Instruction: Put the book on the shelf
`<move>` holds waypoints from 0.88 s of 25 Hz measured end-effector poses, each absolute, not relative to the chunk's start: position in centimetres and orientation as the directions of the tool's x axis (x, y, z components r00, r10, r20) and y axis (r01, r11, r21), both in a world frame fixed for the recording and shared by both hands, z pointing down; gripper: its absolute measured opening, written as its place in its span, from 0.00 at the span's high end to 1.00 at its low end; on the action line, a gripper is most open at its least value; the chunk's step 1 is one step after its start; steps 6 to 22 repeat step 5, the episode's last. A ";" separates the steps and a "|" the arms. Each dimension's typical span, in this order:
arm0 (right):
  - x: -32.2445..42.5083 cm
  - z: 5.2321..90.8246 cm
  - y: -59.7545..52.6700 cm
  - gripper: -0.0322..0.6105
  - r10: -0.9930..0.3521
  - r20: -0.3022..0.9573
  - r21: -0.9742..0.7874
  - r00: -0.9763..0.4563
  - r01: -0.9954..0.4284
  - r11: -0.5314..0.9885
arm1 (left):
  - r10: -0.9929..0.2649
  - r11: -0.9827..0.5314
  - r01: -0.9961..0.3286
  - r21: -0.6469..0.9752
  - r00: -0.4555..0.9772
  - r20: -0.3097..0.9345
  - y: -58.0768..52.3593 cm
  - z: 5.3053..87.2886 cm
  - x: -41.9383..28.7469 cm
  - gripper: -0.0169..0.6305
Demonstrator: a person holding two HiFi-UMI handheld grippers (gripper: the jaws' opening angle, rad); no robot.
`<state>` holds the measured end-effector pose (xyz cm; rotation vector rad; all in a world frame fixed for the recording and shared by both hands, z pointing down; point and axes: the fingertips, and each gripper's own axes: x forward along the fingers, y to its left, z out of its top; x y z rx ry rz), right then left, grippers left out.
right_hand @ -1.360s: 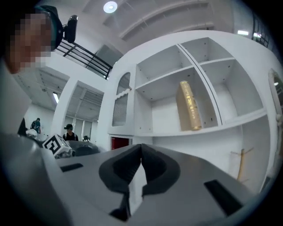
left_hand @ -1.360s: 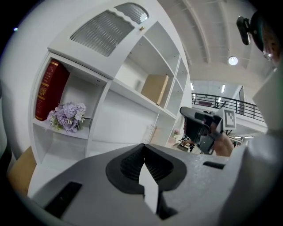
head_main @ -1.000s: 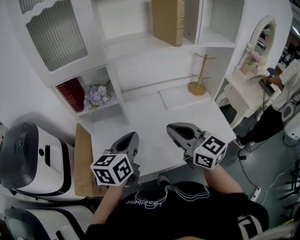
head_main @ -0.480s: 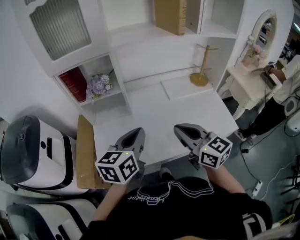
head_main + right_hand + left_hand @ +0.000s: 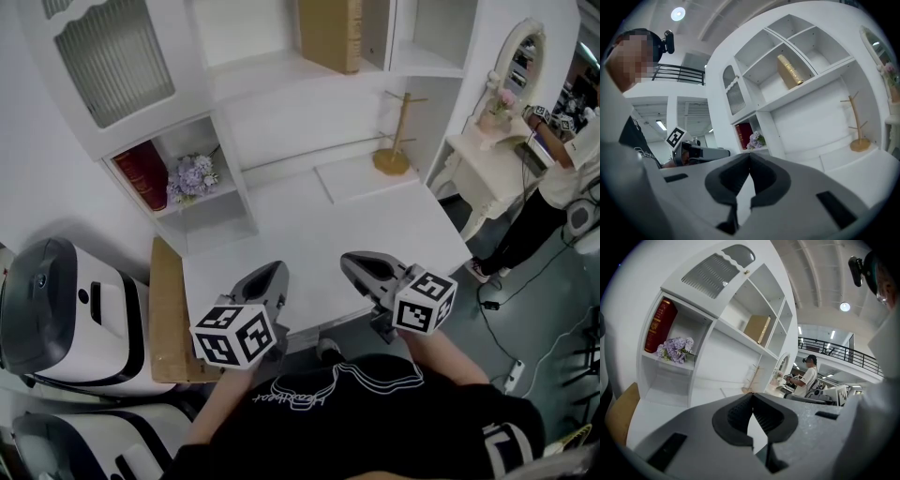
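- Grey left tool [image 5: 273,269], status?
- Jaws closed tip to tip, nothing between them. It hovers at lower centre of the head view, over the near edge of the white tabletop [image 5: 300,234].
- Right tool [image 5: 346,259]?
- Same: jaws pressed together, empty. It sits just right of the left one, also over the near tabletop edge. The two are apart, not touching.
- Book location?
- Two visible, both already on the white shelf unit [image 5: 232,169]. The dark red hardback book [image 5: 141,175] stands in the lower open cubby, left of frame. A bunch of purple flowers [image 5: 191,178] is just beside it on its right. The tan book [image 5: 330,33] stands upright on the upper shelf, top centre.
- Either near the tools?
- No, both well apart from them.
- Anything else?
- A wooden branch-shaped stand [image 5: 395,141] at the tabletop's far right corner. A brown board [image 5: 167,309] lies along the tabletop's left edge. A person in a white top [image 5: 562,178] is at the far right of frame, beside a small white side table with an oval mirror.
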<state>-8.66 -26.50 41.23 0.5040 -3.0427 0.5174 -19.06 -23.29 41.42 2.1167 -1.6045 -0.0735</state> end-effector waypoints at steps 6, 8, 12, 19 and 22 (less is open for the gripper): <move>-8.0 41.9 -26.7 0.94 -0.306 0.072 -0.349 -0.949 -0.312 0.884 | -0.914 -0.181 -0.893 0.412 0.308 0.265 -23.4 42.5 -18.7 0.97; -8.0 41.9 -26.7 0.94 -0.306 0.072 -0.349 -0.949 -0.312 0.884 | -0.914 -0.181 -0.893 0.412 0.308 0.265 -23.4 42.5 -18.7 0.97; -8.0 41.9 -26.7 0.94 -0.306 0.072 -0.349 -0.949 -0.312 0.884 | -0.914 -0.181 -0.893 0.412 0.308 0.265 -23.4 42.5 -18.7 0.97; -8.0 41.9 -26.7 0.94 -0.306 0.072 -0.349 -0.949 -0.312 0.884 | -0.914 -0.181 -0.893 0.412 0.308 0.265 -23.4 42.5 -18.7 0.97; -8.0 41.9 -26.7 0.94 -0.306 0.072 -0.349 -0.949 -0.312 0.884 | -0.914 -0.181 -0.893 0.412 0.308 0.265 -23.4 42.5 -18.7 0.97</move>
